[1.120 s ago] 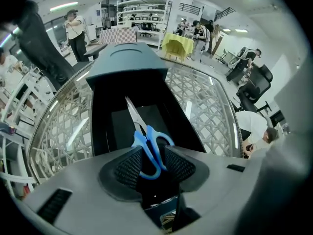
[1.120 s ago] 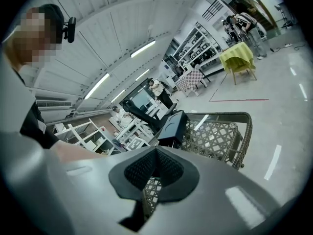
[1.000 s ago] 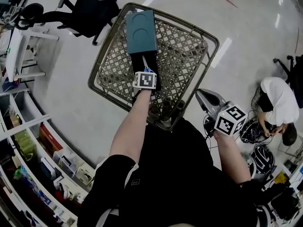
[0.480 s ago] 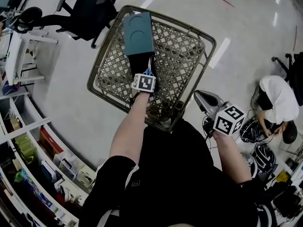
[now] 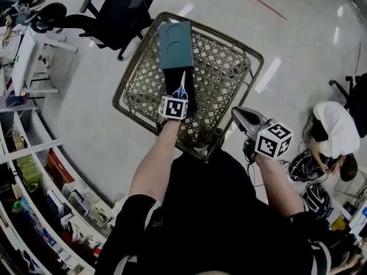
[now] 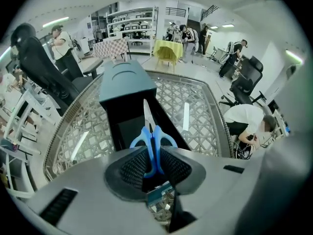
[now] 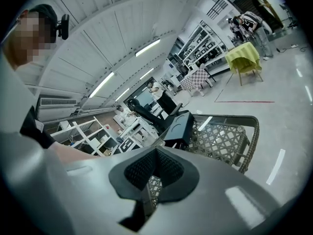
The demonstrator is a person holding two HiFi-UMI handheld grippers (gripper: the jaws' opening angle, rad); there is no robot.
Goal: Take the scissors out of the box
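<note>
Change since a second before: the left gripper (image 5: 178,99) had been raised out of the black tray of the box (image 5: 175,44), and the blue-handled scissors (image 5: 181,87), barely seen earlier, were now shown clearly above the tray. The right gripper (image 5: 243,118) was found in nearly the same spot.

Left gripper: its jaws were closed part-way on the blue handles of the scissors (image 6: 152,142), which were pinched between the pads. The left gripper (image 6: 152,164) was pointed steeply down.

Right gripper: it was held at 4 o'clock from the basket (image 5: 253,49), outside the rim. In its own view the right gripper (image 7: 155,169) was seen with jaws together and nothing between them.

Scissors: they were held by the handles, with the blade aimed toward 12 o'clock over the open tray and the teal lid beyond.

Box: the box (image 6: 125,80) was lying inside the basket, which was standing on the floor, toward the rim at 11 o'clock.

Step in hand: the lift was judged to be under way. The grasp had been made, but the blade was not yet carried clear of the box.

Next move: a further rise would be called for, then a carry toward 6 o'clock, with the grip kept firm so that the scissors were not swung or dropped.

Risk: the blade tip could be caught on the tray wall or on the basket mesh.
</note>
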